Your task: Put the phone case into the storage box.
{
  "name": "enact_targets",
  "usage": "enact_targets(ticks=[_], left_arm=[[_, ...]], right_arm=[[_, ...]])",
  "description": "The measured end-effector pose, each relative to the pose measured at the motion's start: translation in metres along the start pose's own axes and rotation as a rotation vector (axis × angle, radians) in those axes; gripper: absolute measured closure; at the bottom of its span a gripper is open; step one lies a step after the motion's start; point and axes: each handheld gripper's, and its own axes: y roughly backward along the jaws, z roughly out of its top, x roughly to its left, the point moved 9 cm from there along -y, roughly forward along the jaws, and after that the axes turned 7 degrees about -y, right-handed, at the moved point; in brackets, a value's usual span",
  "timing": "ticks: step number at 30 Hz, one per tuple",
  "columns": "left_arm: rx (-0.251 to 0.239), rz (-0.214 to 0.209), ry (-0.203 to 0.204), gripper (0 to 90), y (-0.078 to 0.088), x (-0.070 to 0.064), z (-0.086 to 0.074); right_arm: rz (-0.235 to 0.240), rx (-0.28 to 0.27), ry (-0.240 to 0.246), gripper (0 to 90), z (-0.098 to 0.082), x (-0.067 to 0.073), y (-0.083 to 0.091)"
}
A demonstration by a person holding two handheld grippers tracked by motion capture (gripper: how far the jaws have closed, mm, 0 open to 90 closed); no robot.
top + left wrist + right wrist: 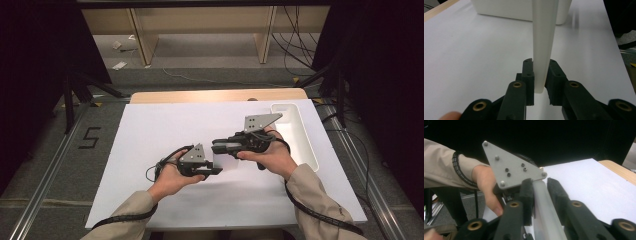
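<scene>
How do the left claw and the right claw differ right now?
The left claw sits nearer the person, pointing right in the high view; the right claw sits farther off, nearer the white tray, pointing left. The left claw's jaws press both sides of the white bar; the right claw shows a gap at one jaw, so its grip is unclear. Both have the bar between their jaws.

"5" marked on floor (89, 137)
</scene>
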Motion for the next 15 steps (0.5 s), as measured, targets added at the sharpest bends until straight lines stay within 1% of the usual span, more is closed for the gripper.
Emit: enact_targets(ticks=[4, 9, 11, 12, 13, 15], left_arm=[[-0.002, -0.004, 0.004, 80.3, 0.000, -0.001, 0.001], [-0.004, -0.002, 0.008, 80.6, 0.002, 0.000, 0.002], [-0.008, 0.005, 0.017, 80.6, 0.003, 0.001, 0.003], [-0.009, 0.009, 0.022, 80.6, 0.003, 0.002, 0.003], [-0.009, 0.015, 0.026, 80.6, 0.004, 0.003, 0.002], [-0.009, 0.028, 0.039, 80.6, 0.005, 0.005, 0.001]], right_arm=[[-0.010, 0.002, 0.011, 65.0, 0.000, -0.001, 0.001], [-0.031, -0.020, 0.016, 55.5, 0.002, -0.005, 0.002], [-0.045, -0.032, 0.016, 50.0, 0.002, -0.008, 0.002], [-0.054, -0.035, 0.019, 45.4, 0.003, -0.009, 0.003], [-0.064, -0.039, 0.015, 41.0, 0.003, -0.010, 0.003], [-0.081, -0.051, 0.008, 35.6, 0.003, -0.013, 0.004]])
